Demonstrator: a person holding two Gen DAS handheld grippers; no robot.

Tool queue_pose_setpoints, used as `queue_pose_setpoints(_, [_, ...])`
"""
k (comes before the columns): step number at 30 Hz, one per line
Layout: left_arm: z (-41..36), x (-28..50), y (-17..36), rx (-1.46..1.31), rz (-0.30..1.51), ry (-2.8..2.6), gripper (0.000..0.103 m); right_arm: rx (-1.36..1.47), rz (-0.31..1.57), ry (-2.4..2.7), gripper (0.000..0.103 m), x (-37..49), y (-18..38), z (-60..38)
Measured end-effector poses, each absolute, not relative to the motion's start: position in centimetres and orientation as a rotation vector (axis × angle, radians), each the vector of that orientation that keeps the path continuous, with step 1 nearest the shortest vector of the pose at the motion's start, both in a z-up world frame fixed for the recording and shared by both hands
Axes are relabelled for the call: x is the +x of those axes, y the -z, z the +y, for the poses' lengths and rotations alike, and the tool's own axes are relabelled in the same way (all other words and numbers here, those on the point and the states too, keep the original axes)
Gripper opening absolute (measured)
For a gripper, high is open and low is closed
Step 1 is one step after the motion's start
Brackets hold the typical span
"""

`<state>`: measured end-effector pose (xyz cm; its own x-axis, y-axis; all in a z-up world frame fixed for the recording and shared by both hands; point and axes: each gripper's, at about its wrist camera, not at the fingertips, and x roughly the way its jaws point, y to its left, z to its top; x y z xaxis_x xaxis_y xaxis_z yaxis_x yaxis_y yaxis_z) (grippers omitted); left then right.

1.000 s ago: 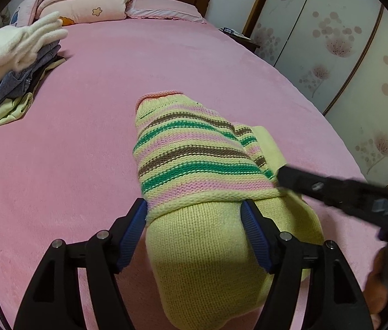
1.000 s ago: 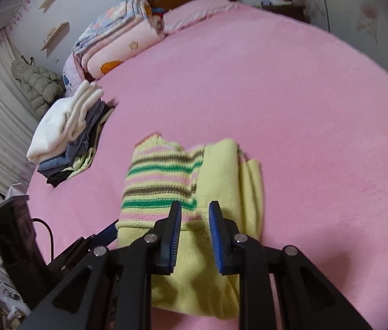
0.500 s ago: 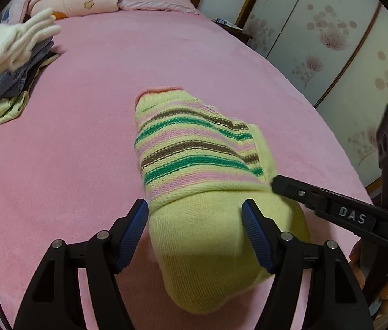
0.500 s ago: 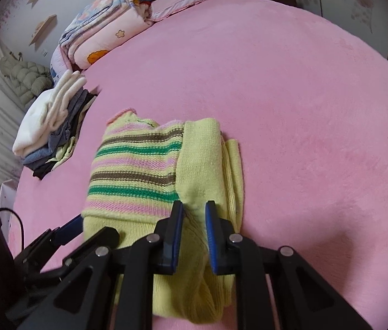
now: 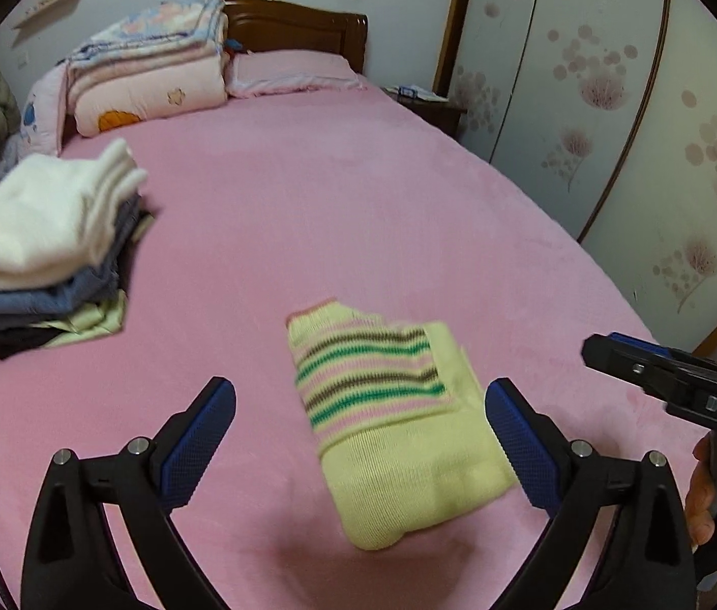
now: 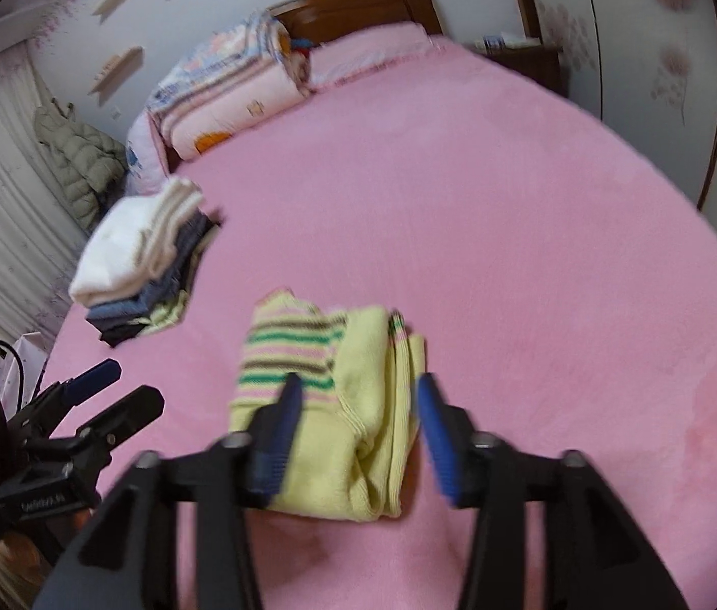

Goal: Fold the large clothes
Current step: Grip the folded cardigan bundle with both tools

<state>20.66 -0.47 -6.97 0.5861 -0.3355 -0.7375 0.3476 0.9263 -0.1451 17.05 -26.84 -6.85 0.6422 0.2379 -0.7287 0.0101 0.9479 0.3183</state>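
Pink bed (image 5: 358, 213), folded striped sweater (image 5: 399, 422) near its foot, clothes pile (image 5: 48, 249) left, open pink expanse rightward toward wardrobe doors (image 5: 638, 117); left gripper (image 5: 358, 437) and right gripper (image 6: 358, 427) with jaws wide, empty.

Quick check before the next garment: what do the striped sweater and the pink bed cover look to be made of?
The striped sweater looks like a chunky knit, probably wool or acrylic yarn: ribbed stitch rows show on the matte yellow part. The pink bed cover looks like plush fleece or velvety fabric: a soft, short-napped matte surface with faint brushed patches. Fibre content cannot be told.
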Motion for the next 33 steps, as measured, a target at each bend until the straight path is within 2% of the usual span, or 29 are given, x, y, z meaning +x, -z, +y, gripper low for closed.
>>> queue_pose_setpoints(1, [-0.3, 20.8, 6.5, 0.008, 0.861, 0.397, 0.102, 0.305, 0.860, -0.133, 0.065, 17.0, 6.4, -26.8])
queue_pose_setpoints(4, [0.1, 21.0, 6.3, -0.049, 0.907, 0.449, 0.102, 0.305, 0.859, -0.147, 0.070, 17.2, 5.7, -27.0])
queue_pose_setpoints(33, [0.6, 26.9, 22.2, -0.295, 1.199, 0.437, 0.102, 0.501, 1.183, -0.204, 0.070, 23.3, 20.6, -27.2])
